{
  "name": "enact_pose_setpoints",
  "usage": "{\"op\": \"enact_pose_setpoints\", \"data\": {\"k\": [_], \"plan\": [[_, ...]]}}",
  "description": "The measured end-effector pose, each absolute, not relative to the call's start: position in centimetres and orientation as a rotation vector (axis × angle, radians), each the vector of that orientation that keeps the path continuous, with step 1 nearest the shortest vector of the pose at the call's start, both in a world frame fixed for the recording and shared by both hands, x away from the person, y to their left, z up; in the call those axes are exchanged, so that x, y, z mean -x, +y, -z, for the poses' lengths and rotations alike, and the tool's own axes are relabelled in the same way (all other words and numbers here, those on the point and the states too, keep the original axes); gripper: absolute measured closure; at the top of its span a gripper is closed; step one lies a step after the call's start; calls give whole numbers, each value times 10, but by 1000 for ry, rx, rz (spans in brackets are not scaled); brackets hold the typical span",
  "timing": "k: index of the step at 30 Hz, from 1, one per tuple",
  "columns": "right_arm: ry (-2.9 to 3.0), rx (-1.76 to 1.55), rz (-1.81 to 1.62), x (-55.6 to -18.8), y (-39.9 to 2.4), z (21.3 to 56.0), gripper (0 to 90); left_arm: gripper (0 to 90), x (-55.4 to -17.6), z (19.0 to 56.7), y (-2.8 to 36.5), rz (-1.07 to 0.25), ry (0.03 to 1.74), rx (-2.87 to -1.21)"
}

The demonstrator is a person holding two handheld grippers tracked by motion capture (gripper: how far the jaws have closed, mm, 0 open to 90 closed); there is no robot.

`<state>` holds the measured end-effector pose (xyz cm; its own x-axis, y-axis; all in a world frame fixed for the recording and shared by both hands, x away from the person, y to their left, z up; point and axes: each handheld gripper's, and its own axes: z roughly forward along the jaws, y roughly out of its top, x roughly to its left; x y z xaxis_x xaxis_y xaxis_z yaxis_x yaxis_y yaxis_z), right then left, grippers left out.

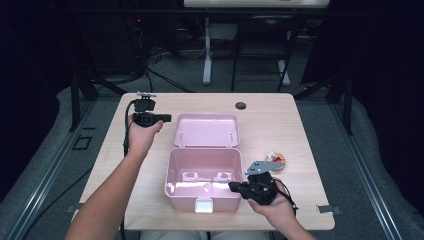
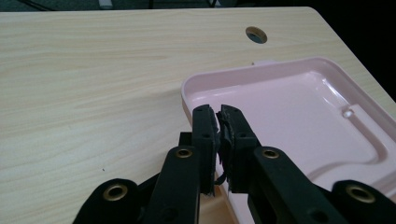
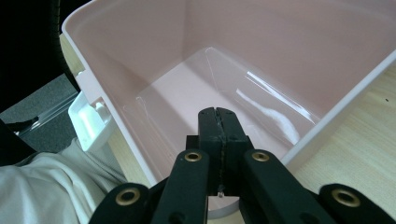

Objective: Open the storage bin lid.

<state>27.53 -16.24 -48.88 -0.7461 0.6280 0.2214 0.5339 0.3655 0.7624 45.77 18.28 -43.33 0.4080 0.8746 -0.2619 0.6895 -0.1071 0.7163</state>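
An open pink box [image 1: 202, 192] stands at the middle of the table, its inside bare [image 3: 196, 88]. Its lid [image 1: 206, 131] lies flat behind it, hollow side up [image 2: 299, 116]. My left gripper [image 1: 159, 118] hovers at the lid's left end. Its jaws sit over the lid's near corner with only a thin slit between the pads [image 2: 218, 119], and nothing is between them. My right gripper [image 1: 234, 187] is at the box's front right corner, jaws shut and bare [image 3: 217, 116], pointing over the rim into the box.
A small round object [image 1: 275, 161] with red and yellow parts lies on the table right of the box. A white latch [image 1: 203, 205] hangs at the box's front. A cable hole [image 1: 240, 105] is near the table's far edge.
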Motion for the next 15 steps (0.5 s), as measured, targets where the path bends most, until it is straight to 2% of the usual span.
{"op": "enact_pose_setpoints", "data": {"k": [10, 15], "plan": [[2501, -1065, -1335, -275, -162, 489, 898, 754, -424, 437, 189, -246, 1230, -1873], [2514, -1056, -1332, -275, -161, 488, 860, 700, -403, 441, 191, -229, 1156, -1911]]}}
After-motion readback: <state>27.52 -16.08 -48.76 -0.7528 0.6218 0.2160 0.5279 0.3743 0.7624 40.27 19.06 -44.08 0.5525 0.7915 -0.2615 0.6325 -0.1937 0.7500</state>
